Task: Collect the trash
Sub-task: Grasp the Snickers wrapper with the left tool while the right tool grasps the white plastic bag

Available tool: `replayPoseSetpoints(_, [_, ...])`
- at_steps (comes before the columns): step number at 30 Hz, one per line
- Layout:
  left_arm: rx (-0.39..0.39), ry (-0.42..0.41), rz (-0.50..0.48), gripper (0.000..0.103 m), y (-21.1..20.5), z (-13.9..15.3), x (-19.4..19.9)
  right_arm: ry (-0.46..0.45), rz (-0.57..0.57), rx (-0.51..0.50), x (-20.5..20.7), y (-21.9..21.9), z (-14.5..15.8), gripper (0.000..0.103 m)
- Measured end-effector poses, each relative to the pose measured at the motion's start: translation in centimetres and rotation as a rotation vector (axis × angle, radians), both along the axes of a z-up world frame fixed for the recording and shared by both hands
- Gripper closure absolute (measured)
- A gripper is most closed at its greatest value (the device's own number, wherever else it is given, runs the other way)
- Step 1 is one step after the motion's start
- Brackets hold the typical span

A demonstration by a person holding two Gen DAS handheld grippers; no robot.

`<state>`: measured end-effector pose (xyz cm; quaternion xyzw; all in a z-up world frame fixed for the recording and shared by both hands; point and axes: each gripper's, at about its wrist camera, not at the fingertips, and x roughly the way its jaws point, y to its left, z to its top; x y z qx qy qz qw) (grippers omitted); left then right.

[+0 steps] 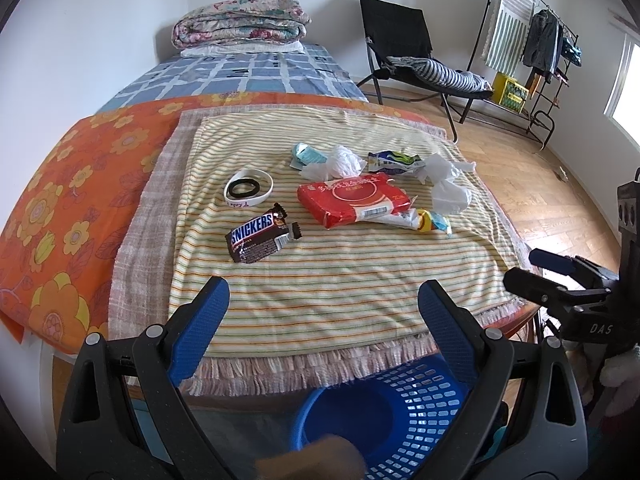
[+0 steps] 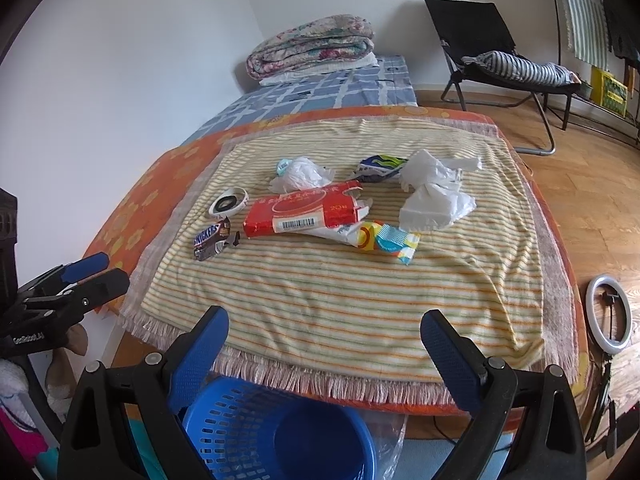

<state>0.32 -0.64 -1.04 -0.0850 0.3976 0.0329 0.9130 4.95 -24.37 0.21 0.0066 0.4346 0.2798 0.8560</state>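
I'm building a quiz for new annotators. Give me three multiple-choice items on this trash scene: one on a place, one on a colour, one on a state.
1. Where is the blue basket?
A. on the striped towel
B. below the near edge of the bed
C. on the black chair

2. What colour is the large flat packet?
A. red
B. green
C. black

3. How do both hand-held grippers stand?
A. shut on wrappers
B. open and empty
C. shut on nothing

Answers:
1 B: it sits under the towel's fringe.
2 A: a red wrapper with a barcode.
3 B: the left hand-held gripper and right hand-held gripper show spread fingers with nothing between them.
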Motion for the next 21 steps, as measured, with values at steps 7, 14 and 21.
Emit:
replayPoseSetpoints(7, [-0.018,0.026,-0.034,0.006,2.3,-0.1,1.6,-0.041,0.049,-0.021,1.5,0.7,0.2,0.005])
replayPoseSetpoints(14, [-0.080,0.079,-0.039,0.006,4.5,-0.9,3.8,-0.016,0.005,-0.032,4.8,-0.4,0.4,0.005])
replayPoseSetpoints(21, [-0.068,0.116,-0.053,0.006,6.5,-1.9,7.2,-0.003,-0.073,-0.071,8.6,-1.9,0.1,0.005])
